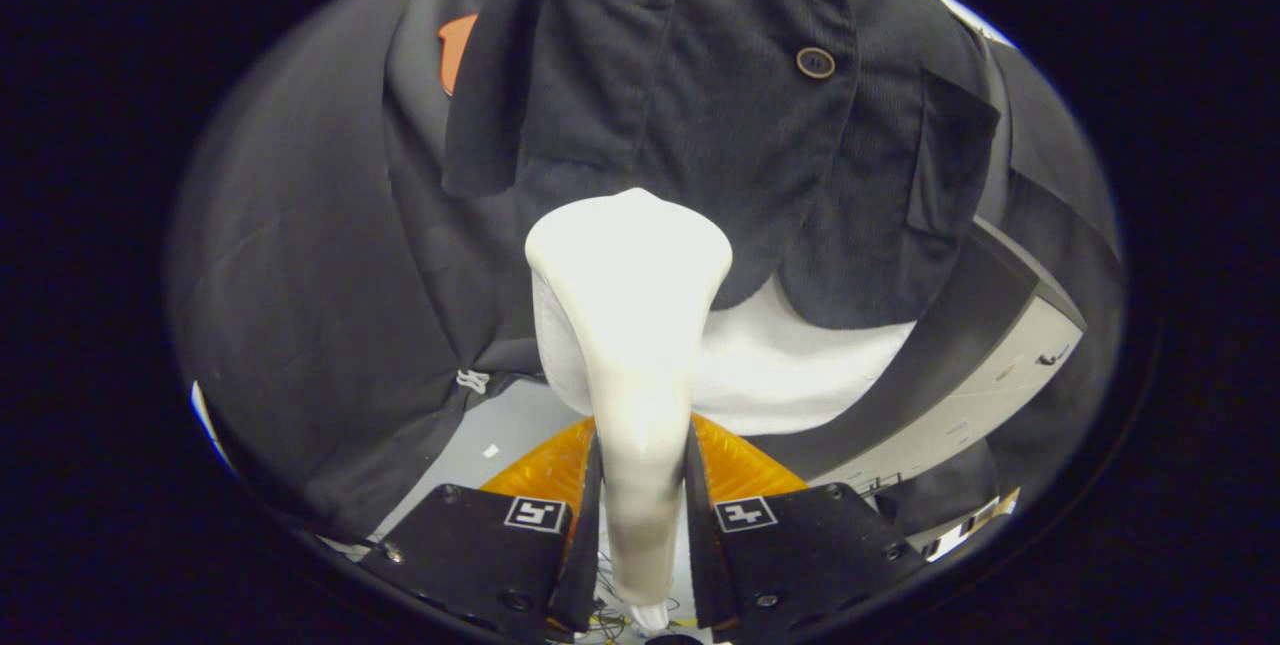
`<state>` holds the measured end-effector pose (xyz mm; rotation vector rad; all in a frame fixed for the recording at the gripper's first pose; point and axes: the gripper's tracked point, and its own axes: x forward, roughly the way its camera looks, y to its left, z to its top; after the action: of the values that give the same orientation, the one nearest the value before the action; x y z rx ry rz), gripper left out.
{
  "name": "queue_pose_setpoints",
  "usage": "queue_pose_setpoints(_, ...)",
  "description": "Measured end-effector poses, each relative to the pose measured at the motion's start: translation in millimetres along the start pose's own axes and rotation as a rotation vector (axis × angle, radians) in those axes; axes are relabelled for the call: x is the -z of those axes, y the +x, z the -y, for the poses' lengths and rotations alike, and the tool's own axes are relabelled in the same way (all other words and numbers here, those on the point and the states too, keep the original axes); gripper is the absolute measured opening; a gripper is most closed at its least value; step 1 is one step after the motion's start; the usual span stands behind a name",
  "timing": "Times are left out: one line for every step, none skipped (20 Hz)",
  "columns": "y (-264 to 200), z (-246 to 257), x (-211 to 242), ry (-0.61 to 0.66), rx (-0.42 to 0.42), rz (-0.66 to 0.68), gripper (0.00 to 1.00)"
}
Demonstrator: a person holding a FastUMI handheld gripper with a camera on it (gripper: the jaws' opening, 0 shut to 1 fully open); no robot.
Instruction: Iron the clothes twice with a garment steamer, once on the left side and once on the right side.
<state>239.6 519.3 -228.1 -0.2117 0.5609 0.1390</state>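
Gripper view: the gripper [640, 485] is clamped on the steamer [630, 325], both fingers [480, 550] pressing the sides of its slim handle, which runs up between them. Past the fingertips the handle widens into a broad rounded head, and that head sits against the lower front of the jacket [700, 105], just ahead of the jaws. The jacket is dark and hangs on a white form [790, 375] whose bare lower part shows beneath the hem, right of the steamer. Two round buttons [815, 62] run up the jacket's front edge beyond the head and a little to its right — the lower one plain to see, the upper one small. A patch pocket [950, 155] lies farther right on the jacket. Left of the steamer dark cloth [300, 305] hangs in folds, and below it, near the left finger, a pale floor [510, 425] shows. Off to the right stands a grey cabinet [1000, 385].
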Motion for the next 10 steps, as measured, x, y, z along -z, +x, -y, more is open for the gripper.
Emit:
queue_pose_setpoints(0, 1, 3, 0.008, -0.005, -0.004, 0.41)
queue_pose_setpoints(1, 1, 3, 0.011, -0.009, -0.006, 0.41)
queue_pose_setpoints(-1, 1, 1, 0.012, -0.013, -0.008, 0.41)
queue_pose_setpoints(-4, 2, -1, 0.016, -0.019, -0.008, 0.41)
queue_pose_setpoints(-6, 3, -2, 0.018, -0.027, -0.009, 0.41)
queue_pose_setpoints(-10, 4, -5, 0.023, -0.032, -0.006, 0.41)
queue_pose_setpoints(-12, 7, -9, 0.024, -0.038, 0.0, 0.41)
queue_pose_setpoints(-17, 8, -13, 0.028, -0.047, 0.006, 0.41)
queue_pose_setpoints(-24, 10, -17, 0.032, -0.062, 0.014, 0.41)
queue_pose_setpoints(-31, 13, -22, 0.038, -0.075, 0.019, 0.41)
